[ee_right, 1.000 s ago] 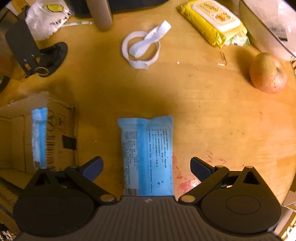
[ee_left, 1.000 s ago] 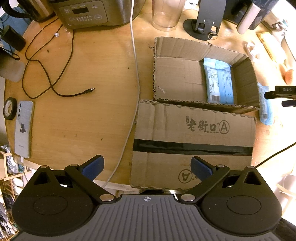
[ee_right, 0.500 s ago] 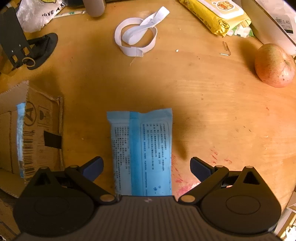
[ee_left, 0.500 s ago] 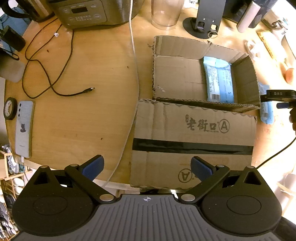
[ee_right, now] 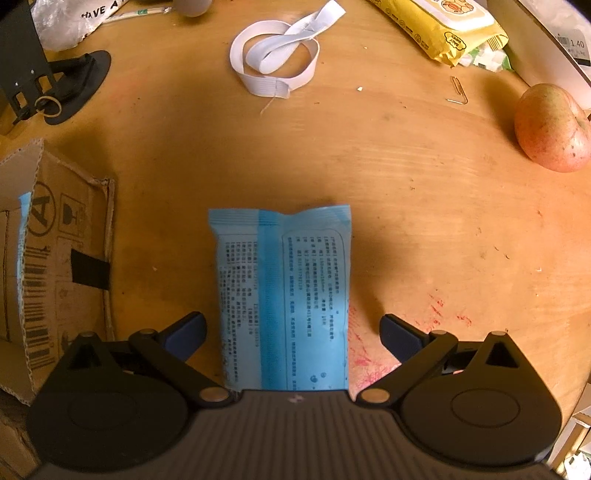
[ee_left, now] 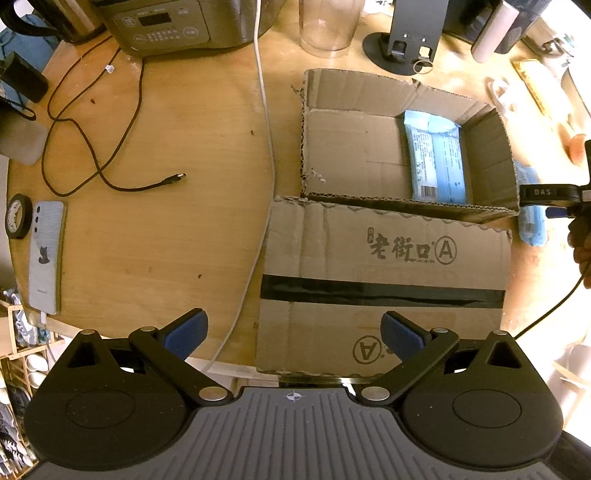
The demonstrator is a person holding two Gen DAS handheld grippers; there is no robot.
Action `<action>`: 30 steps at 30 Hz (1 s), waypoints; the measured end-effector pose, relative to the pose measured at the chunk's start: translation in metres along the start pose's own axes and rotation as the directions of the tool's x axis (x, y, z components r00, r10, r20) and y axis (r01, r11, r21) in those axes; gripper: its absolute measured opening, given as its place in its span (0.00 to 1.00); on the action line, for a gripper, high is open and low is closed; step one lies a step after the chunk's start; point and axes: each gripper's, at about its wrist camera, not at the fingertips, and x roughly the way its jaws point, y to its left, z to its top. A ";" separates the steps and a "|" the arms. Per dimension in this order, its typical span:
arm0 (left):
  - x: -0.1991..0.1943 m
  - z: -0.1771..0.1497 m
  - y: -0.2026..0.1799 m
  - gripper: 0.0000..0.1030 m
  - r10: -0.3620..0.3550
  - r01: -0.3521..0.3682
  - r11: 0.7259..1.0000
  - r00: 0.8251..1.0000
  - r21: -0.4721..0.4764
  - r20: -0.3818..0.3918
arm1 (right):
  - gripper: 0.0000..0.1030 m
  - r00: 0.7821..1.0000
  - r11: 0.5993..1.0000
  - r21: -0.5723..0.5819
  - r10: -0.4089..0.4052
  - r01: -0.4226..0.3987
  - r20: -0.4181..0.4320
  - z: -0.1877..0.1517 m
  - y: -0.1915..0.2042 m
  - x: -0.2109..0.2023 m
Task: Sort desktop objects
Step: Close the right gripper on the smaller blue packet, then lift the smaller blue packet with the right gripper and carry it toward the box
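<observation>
A blue tissue pack lies flat on the wooden table, its near end between the fingers of my open right gripper, which does not touch it. An open cardboard box holds another blue pack at its right side; the box's corner also shows in the right wrist view. My left gripper is open and empty above the box's front flap. The right gripper shows at the far right edge of the left wrist view, over the blue pack.
A white strap loop, yellow wipes pack, paper clip and apple lie beyond the pack. Left of the box are a black cable, white cable, phone, appliance, clear cup and black stand.
My right gripper has moved forward and down over the blue pack, which now reaches further between the fingers. The left gripper has barely moved.
</observation>
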 end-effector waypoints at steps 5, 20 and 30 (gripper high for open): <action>0.000 0.000 0.000 1.00 -0.002 0.002 1.000 1.000 0.002 0.002 | 0.94 1.000 1.000 0.003 0.009 -0.009 -0.002 -0.001 0.001 -0.003; 0.001 0.000 0.000 1.00 -0.009 0.009 1.000 1.000 0.005 0.003 | 0.55 1.000 1.000 -0.017 0.014 -0.014 0.015 -0.004 0.009 -0.022; 0.000 -0.001 0.001 1.00 -0.009 0.009 1.000 1.000 0.005 0.005 | 0.53 1.000 1.000 -0.030 -0.003 0.003 0.008 -0.005 0.015 -0.029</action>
